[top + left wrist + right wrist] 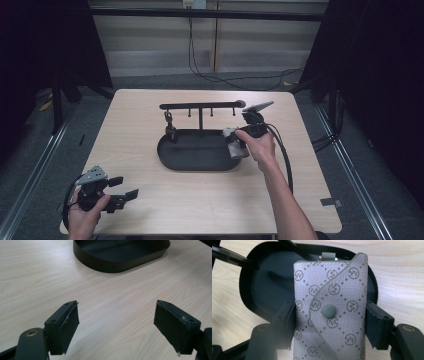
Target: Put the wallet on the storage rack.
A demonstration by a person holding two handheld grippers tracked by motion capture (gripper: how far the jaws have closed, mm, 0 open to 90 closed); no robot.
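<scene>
The right gripper (pixel 329 322) has its jaws clamped on both long sides of a grey patterned key pouch (pixel 332 312); the pouch's long axis runs along the jaws, its small tab end pointing away from the hand, snap button facing the camera; it hangs over the right end of the black oval tray (pixel 197 152), under the hook stand (pixel 201 106); the left gripper (pixel 120 197) rests near the table (pixel 200 200) corner, jaws wide apart, holding nothing.

- A grey patterned pouch (pixel 331 312) with a snap button is clamped between the pads of the right gripper (pixel 330 322).
- A black tray (pixel 265 290) is seen behind it on the desk (pixel 397 270).
</scene>
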